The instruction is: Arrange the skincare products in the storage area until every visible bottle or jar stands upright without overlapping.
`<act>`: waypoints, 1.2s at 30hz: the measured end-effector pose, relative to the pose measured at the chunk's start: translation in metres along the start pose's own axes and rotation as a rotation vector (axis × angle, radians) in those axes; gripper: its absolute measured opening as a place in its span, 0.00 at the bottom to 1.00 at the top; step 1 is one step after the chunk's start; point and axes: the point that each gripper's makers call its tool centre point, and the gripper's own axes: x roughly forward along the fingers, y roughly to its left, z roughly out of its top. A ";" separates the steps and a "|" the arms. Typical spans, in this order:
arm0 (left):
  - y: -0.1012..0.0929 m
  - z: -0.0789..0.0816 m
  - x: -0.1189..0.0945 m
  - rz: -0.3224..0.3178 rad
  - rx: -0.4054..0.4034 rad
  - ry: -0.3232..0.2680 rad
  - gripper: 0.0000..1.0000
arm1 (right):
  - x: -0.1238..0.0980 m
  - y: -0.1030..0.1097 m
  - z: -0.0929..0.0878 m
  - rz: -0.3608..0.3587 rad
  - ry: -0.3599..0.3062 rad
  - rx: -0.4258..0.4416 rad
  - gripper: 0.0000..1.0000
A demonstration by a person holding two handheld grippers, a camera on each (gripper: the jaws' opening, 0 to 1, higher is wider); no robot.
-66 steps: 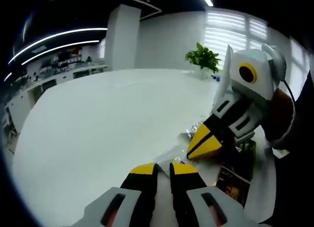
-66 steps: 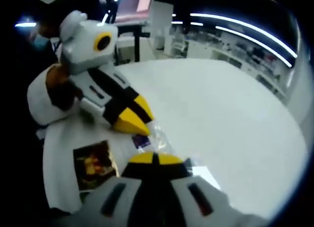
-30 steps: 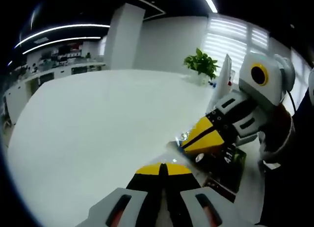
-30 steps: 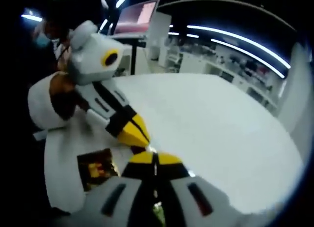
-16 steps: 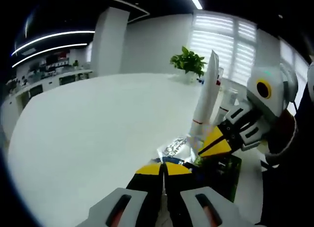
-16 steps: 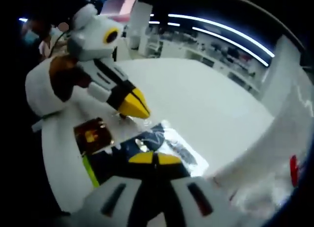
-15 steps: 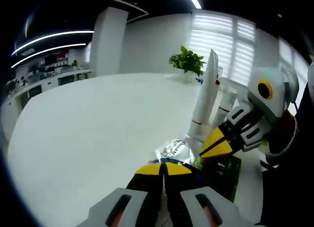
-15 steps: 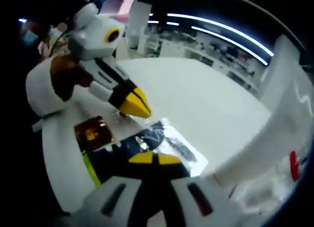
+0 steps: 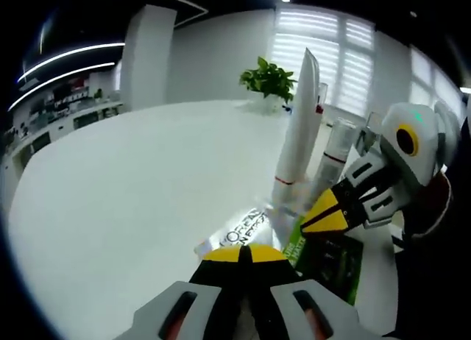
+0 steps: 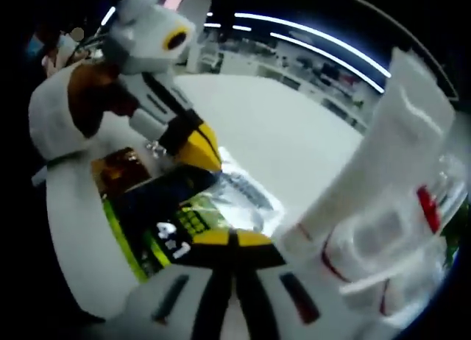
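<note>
A tall white tube (image 9: 296, 145) with a red band stands upright on the white table (image 9: 132, 185), and a smaller bottle (image 9: 335, 156) with a red band stands just behind it. The tube (image 10: 368, 171) rises close on the right in the right gripper view. A silvery printed sachet (image 9: 237, 235) lies at the tips of my left gripper (image 9: 243, 253), which is shut on its near edge. A black-and-green sachet (image 10: 165, 222) reaches under my right gripper (image 10: 232, 239), shut on it. The left gripper (image 10: 197, 152) and right gripper (image 9: 324, 213) sit close together, and the two sachets overlap.
A potted plant (image 9: 269, 76) stands at the table's far side. Clear packaging (image 10: 412, 259) sits by the tube's base. A person's white sleeve (image 10: 70, 200) runs along the left. Open white tabletop stretches to the left of the sachets.
Both views have swung toward the tube and bottle, which now stand close and large. The two sachets stay at the shut tips and show more of their print.
</note>
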 end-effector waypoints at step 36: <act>-0.013 -0.014 0.004 -0.033 0.028 0.064 0.00 | 0.003 -0.002 -0.002 -0.004 -0.025 -0.035 0.00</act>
